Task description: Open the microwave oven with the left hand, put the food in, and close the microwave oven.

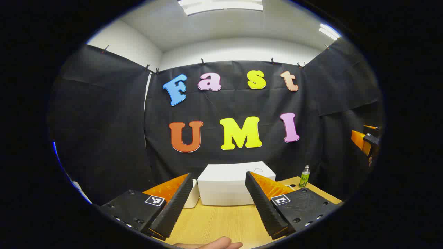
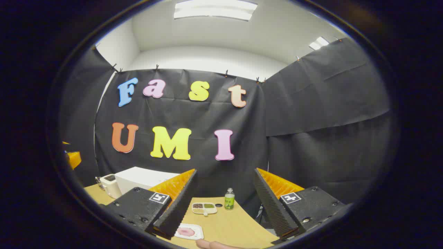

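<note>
Wooden counter (image 1: 221,221) fills lower centre of left gripper view. White microwave oven (image 1: 232,185), door shut, sits at centre-bottom, btwn fingers of left hand-held gripper (image 1: 218,202), jaws wide apart, empty. Right gripper view: right hand-held gripper (image 2: 224,204) also wide apart, empty; food plate (image 2: 188,231) bottom centre, w/ divided tray (image 2: 204,208) and green bottle (image 2: 229,199) above it.
</note>
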A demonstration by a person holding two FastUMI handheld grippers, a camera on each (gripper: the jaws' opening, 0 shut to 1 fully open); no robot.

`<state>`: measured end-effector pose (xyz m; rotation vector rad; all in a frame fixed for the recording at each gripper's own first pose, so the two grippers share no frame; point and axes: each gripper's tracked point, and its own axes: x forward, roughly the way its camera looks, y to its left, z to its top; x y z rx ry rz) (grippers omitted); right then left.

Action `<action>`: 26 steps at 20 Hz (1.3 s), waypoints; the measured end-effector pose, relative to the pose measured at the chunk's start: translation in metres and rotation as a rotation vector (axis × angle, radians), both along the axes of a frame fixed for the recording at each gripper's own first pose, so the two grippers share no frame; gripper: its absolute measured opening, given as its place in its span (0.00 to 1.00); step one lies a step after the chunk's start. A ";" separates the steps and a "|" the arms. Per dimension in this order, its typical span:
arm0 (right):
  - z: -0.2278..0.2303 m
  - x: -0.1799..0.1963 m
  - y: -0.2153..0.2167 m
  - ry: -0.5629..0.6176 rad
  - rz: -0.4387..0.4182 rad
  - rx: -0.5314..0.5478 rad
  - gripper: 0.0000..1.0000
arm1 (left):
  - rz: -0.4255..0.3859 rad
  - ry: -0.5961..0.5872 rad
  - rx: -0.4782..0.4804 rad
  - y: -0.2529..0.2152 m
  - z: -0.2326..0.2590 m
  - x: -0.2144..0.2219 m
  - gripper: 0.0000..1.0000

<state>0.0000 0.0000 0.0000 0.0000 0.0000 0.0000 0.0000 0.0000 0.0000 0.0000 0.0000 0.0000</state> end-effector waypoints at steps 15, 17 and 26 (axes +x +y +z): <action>-0.006 0.002 -0.016 -0.022 0.010 0.067 0.95 | -0.112 0.032 -0.149 -0.042 -0.010 0.030 0.95; -0.008 0.004 -0.018 -0.032 0.015 0.069 1.00 | -0.142 0.049 -0.200 -0.055 -0.021 0.050 0.95; -0.026 0.016 -0.025 -0.024 0.038 0.091 0.95 | -0.177 0.157 -0.202 -0.107 -0.106 0.175 0.95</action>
